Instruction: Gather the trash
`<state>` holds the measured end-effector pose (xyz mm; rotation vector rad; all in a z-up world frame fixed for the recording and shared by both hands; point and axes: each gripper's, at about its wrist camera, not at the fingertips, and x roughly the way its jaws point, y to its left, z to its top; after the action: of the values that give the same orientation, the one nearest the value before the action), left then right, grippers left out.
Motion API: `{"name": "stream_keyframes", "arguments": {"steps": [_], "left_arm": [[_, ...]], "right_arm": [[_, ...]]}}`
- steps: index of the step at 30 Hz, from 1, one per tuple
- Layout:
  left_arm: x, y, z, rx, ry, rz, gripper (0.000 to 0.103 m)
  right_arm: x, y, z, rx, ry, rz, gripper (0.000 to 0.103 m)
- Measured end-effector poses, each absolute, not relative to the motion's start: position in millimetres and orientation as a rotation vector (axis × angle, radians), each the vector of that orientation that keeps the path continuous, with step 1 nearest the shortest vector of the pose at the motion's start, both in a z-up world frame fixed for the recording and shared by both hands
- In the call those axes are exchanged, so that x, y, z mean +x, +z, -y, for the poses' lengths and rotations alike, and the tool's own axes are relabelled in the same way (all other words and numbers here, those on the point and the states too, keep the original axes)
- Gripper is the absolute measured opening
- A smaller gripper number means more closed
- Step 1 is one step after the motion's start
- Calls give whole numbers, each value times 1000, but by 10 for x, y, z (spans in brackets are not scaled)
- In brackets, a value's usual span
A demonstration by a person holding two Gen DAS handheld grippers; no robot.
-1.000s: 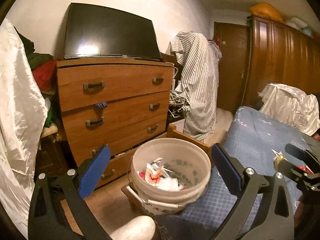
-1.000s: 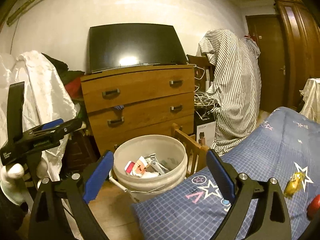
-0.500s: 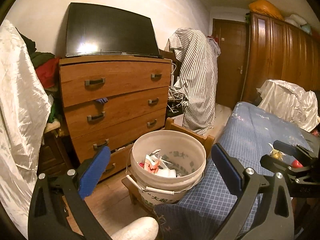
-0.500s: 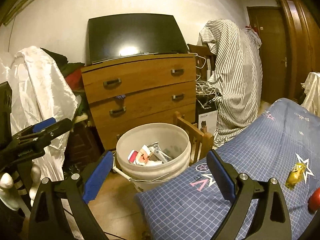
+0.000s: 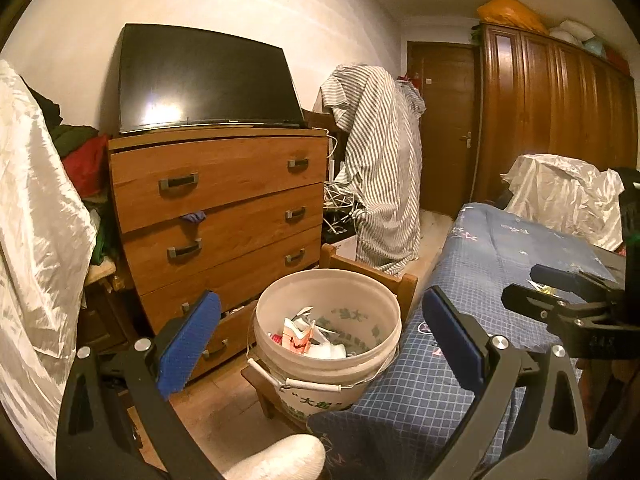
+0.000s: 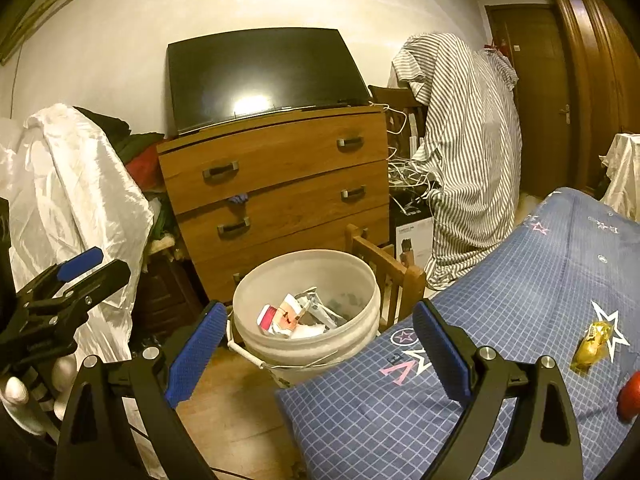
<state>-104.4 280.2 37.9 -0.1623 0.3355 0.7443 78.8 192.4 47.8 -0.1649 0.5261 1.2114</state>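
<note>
Both grippers are hanging with their blue-padded jaws spread wide and gripping nothing. From its own camera, the left gripper is framing the bucket, with one pad to the bucket's left and the other over the bed on the bucket's right. The right gripper is likewise straddling the bucket in its own view, its right pad sitting over the bed's blue checked cover.

That white bucket is standing on a small wooden chair, just beside the bed's near corner and in front of the dresser. Crumpled paper and wrappers are lying inside the bucket.

On the bed, well to the bucket's right, a yellow wrapper is lying on a white star print, and a red object is showing partly at the picture's edge, farther from the bucket than the wrapper.

Behind the bucket, a dark TV is leaning on top of the dresser. A striped cloth is draped over something to the dresser's right.
</note>
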Motion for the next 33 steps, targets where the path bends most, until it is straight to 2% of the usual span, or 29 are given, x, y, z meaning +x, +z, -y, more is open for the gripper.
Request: {"name": "stream_keyframes", "arguments": {"steps": [33], "left_arm": [[-958,321,-2973,-171,795,-391,97]], "right_arm": [[833,416,-2007,-182,1228,-538,94]]}}
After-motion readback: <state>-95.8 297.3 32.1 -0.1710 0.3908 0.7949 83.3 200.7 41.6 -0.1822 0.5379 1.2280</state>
